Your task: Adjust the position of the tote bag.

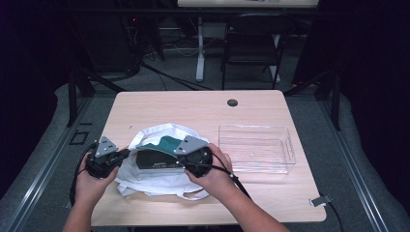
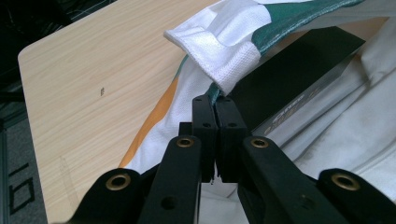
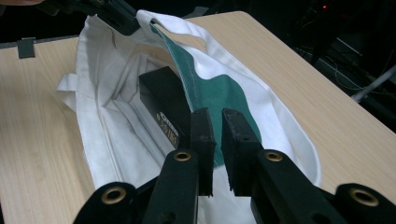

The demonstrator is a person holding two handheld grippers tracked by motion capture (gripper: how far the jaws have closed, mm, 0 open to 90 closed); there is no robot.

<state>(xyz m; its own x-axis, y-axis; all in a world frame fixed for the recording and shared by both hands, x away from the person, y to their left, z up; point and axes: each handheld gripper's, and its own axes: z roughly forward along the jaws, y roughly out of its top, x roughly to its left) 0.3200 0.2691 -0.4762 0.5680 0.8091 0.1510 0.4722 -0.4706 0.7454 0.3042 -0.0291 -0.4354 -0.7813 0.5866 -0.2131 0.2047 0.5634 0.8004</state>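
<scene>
White cloth bag point(image 1: 154, 179) with a green panel lies at the desk's point(image 1: 193, 108) near centre, mouth held up, a black box point(image 1: 155, 160) inside it. At nine o'clock of the bag, the left gripper point(image 1: 126, 153) has its jaws clamped together on the bag's rim. At three o'clock of the box, the right gripper point(image 1: 180, 155) straddles the green edge, jaws slightly apart, not pressing. Farther right sits a clear tray point(image 1: 256, 166).
</scene>
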